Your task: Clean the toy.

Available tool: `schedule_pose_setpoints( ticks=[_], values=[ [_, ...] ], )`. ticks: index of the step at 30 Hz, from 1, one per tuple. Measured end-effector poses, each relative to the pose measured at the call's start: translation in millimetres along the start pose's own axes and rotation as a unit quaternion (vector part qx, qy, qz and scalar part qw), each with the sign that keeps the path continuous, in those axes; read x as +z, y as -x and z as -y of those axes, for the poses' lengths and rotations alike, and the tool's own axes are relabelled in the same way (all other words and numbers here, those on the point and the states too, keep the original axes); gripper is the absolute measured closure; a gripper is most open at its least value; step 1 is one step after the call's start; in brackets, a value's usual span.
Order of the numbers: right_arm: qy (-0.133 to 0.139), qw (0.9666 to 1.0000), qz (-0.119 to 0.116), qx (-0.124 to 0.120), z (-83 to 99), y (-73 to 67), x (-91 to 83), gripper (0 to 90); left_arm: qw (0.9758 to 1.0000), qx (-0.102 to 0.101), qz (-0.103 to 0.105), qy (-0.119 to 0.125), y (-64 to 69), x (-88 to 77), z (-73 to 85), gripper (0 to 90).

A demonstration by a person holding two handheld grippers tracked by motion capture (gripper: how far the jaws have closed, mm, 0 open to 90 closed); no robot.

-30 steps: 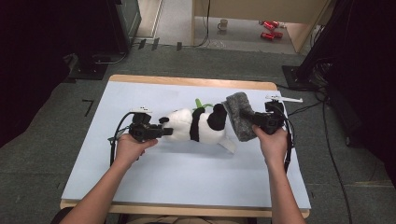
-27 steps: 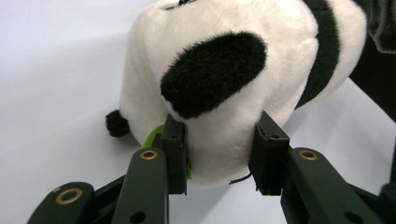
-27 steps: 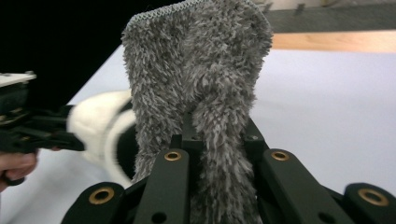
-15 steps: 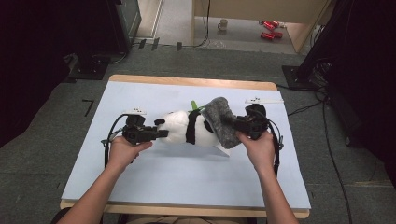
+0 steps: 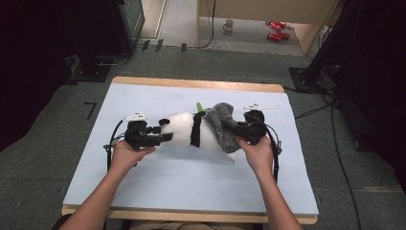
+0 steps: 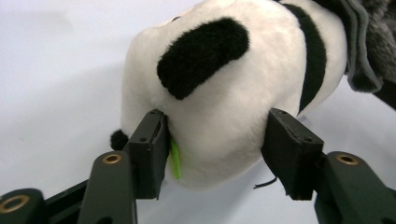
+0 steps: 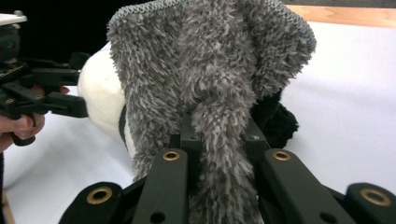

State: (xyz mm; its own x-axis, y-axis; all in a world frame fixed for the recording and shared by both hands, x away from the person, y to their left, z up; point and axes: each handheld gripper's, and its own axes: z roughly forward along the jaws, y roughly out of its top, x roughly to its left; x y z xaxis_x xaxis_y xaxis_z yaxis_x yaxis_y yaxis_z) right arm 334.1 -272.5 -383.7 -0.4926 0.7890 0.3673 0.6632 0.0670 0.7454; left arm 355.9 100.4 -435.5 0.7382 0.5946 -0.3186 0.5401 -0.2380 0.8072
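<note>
White plush fills the gap of your left gripper (image 6: 217,154): its jaws have just been opening around the panda (image 5: 191,132), mid-table nearer the far edge. Your right gripper (image 7: 217,140) pinches the grey fuzzy cloth (image 7: 210,70) draped over it.

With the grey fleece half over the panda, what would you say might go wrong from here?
1. The left gripper has just been opening around the panda; unheld, the toy may slide as the fleece is pulled.
2. The right gripper pinches only a fold of the grey fleece, which might slip free.
</note>
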Motion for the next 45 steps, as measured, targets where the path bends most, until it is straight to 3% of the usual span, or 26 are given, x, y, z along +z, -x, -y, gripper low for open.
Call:
schedule_pose_setpoints(
  ticks=[1,5,13,17,24,27,33,39,42,45],
  values=[
    [0.001,1.0,0.002,-0.001,-0.5,0.5,0.5,78.1,0.9999,0.012,-0.002,0.006,-0.9,-2.0,1.1,41.3],
    [0.003,1.0,0.007,-0.004,-3.9,2.5,2.9,78.0,0.9995,0.026,-0.002,0.018,-4.7,-6.3,4.5,39.6],
    [0.007,0.9999,0.011,-0.002,-11.4,8.3,7.9,77.5,0.9995,0.031,-0.002,0.011,-11.8,-4.9,11.7,36.7],
    [0.01,0.9999,0.011,0.002,-14.6,12.6,11.1,77.3,0.9988,0.048,-0.004,0.01,-12.5,-1.0,14.6,35.9],
    [0.012,0.9998,0.015,0.001,-17.7,15.4,13.8,77.1,0.9988,0.049,0.001,0.006,-16.9,15.3,15.7,34.3],
    [0.013,0.9998,0.018,0.002,-18.5,16.6,14.8,77.1,0.9979,0.064,-0.008,0.01,-15.4,21.6,15.7,32.1],
    [0.018,0.9996,0.02,0.007,-18.7,17.8,16.7,77.1,0.999,0.039,-0.001,0.021,-22.4,33.9,15.5,28.4],
    [0.021,0.9995,0.024,0.007,-18.6,18.0,17.1,77.1,0.9982,0.049,-0.022,0.028,-18.5,47.0,13.6,22.5],
    [0.021,0.9994,0.027,0.006,-18.7,18.8,16.3,77.1,0.9983,0.035,-0.027,0.037,-17.9,50.4,13.1,30.1],
    [0.024,0.9992,0.03,0.004,-18.9,18.1,15.5,77.2,0.998,0.038,-0.037,0.034,-15.3,49.8,12.0,43.9]
  ],
)
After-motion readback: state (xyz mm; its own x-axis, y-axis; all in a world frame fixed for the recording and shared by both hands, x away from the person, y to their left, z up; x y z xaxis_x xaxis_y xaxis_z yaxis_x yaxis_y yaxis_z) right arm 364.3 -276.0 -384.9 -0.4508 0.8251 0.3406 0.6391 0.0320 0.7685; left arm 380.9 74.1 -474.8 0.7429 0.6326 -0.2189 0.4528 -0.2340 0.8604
